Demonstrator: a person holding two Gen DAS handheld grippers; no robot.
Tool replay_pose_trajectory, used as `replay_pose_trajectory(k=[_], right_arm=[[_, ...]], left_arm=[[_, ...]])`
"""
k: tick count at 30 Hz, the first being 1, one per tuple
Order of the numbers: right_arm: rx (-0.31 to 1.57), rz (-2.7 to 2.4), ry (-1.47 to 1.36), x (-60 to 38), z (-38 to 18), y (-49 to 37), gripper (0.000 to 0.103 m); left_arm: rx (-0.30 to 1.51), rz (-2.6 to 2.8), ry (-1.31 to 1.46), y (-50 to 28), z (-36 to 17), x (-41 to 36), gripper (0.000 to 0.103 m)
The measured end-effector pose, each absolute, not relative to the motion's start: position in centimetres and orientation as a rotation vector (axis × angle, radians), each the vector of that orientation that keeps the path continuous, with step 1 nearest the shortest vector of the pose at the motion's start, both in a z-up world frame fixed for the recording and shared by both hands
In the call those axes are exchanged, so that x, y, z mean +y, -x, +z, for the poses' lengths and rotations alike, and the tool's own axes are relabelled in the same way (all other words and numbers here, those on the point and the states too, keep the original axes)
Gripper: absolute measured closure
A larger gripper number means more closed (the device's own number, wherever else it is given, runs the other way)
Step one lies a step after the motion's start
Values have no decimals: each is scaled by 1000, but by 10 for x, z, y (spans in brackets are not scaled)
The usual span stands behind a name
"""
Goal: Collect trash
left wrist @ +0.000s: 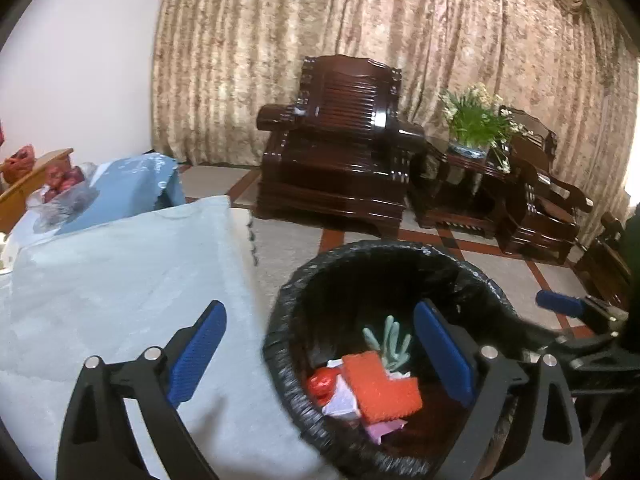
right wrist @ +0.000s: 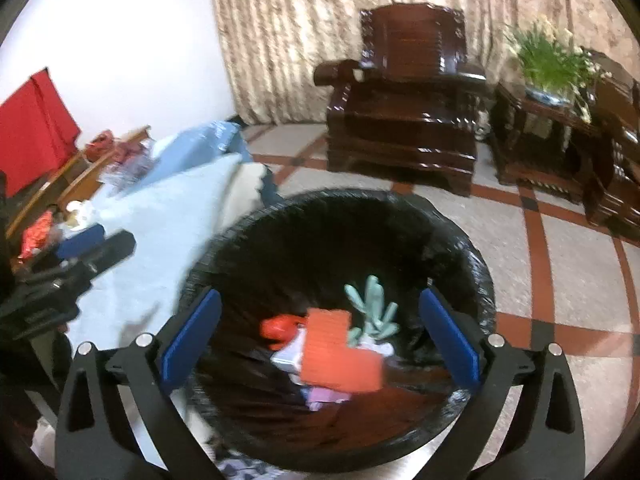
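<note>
The left gripper (left wrist: 320, 356) is spread wide and empty, partly over the cloth-covered counter (left wrist: 120, 280). The trash, an orange piece (left wrist: 380, 388) with a pale green plant sprig (right wrist: 372, 312), lies in the black-lined bin (right wrist: 472, 276); it seems light and soft, best pinched at an edge. The right gripper (right wrist: 320, 340), also released, hangs above. Only the right wrist view shows a red cloth (right wrist: 36, 128).

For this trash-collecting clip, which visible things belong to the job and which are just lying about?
Job:
- black-lined bin
- orange pad in it
- red piece in it
- pale green sprig in it
- left hand-held gripper, open
- right hand-held gripper, open

Lying about:
- wooden armchair
- potted plant
- light blue cloth
- curtain
</note>
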State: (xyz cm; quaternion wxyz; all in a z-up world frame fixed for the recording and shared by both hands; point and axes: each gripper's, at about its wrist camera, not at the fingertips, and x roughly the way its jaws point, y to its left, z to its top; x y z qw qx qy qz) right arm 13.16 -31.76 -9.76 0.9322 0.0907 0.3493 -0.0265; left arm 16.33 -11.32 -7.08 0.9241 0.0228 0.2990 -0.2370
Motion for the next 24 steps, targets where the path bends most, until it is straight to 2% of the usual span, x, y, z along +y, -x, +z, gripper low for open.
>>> replay_pose_trajectory(k=[10,24], right_arm=[[650,34,-177,-276,-50,-105,5],[580,74,-134,-245,-5,-83,5]], left_arm=[[611,-387,-38,-121,-44,-60,6],[535,-360,-52,-81,4,-48,6]])
